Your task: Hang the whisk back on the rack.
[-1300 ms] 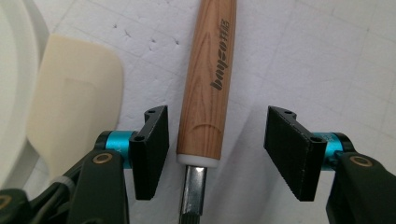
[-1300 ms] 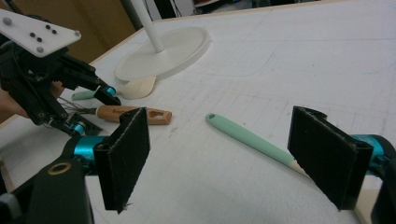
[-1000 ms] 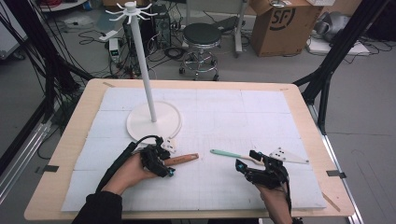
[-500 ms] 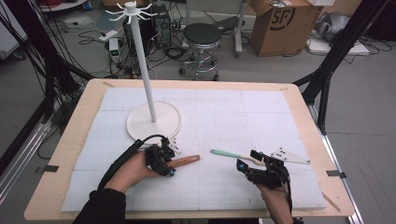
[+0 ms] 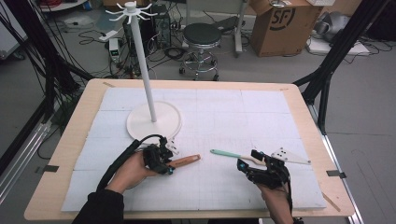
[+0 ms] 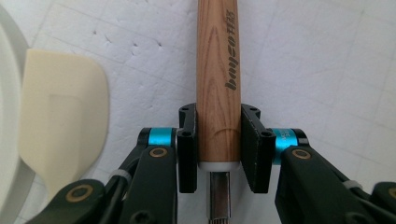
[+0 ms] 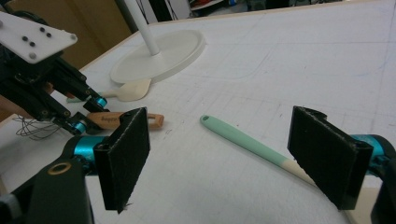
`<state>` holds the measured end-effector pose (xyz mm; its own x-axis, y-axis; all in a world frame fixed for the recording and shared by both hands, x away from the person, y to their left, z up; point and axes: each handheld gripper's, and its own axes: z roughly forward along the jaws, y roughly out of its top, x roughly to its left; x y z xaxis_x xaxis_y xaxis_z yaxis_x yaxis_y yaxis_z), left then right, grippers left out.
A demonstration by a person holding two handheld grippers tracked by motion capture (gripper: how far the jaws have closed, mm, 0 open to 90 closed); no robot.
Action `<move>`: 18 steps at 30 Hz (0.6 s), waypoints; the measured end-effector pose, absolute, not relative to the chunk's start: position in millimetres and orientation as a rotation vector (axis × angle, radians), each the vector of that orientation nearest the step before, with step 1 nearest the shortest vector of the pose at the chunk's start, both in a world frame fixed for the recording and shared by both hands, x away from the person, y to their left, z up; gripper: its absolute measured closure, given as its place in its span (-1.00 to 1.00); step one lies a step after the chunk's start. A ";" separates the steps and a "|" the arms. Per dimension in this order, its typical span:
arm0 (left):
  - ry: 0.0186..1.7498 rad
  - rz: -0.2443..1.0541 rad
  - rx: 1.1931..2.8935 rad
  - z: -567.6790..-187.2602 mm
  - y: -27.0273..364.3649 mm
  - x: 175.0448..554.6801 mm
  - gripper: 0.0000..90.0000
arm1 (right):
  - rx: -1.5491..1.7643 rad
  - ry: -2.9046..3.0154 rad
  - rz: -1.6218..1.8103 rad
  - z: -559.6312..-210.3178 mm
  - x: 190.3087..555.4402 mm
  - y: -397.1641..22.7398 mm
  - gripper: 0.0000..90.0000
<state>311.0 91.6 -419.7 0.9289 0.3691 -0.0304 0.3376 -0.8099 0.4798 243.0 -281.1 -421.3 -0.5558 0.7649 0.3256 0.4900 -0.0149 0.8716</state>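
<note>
**A:** Wooden-handled spatula (image 5: 184,161) first. From the high view it lies toward the near edge of the surface (image 5: 243,116), left of middle, just in front of the white stand's base (image 5: 154,120). The left gripper (image 5: 161,157) sits over its blade end; the right gripper (image 5: 264,170) waits near the near right corner beside a mint-handled spatula (image 5: 229,154).

**B:** And the left gripper view?

**A:** The jaws have just been closing, and the wood handle (image 6: 218,79) runs straight up between them, both pads touching its sides just above the metal neck. I read that as a grip on the handle. The cream blade (image 6: 63,121) beside it belongs to another spatula.

**B:** How will it handle?

**A:** Light and stiff, I'd judge. Smooth rounded wood may twist between flat pads. Held so near the neck, the long handle could droop or swing, so a firm squeeze suits it.

**B:** Right gripper view?

**A:** Its jaws stand released, wide apart, the mint handle (image 7: 243,142) lying on the surface beyond them, untouched. The wooden handle (image 7: 123,120) shows farther off in the left gripper (image 7: 86,114).
</note>
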 end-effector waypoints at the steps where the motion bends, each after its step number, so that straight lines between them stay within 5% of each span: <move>1: 0.512 0.100 2.573 -417.8 94.8 310.2 0.57 | 1.321 2.009 1.596 -421.5 243.2 -281.4 -0.54; 18: 0.537 0.187 2.083 -369.9 149.6 296.7 0.57 | 1.312 2.006 1.589 -421.8 242.2 -279.9 -0.54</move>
<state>296.7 149.6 -369.9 0.8922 0.4449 -0.0771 0.3011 -0.4590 0.8359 242.2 -279.9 -421.8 -0.5559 0.7705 0.3121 0.4804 -0.0086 0.8770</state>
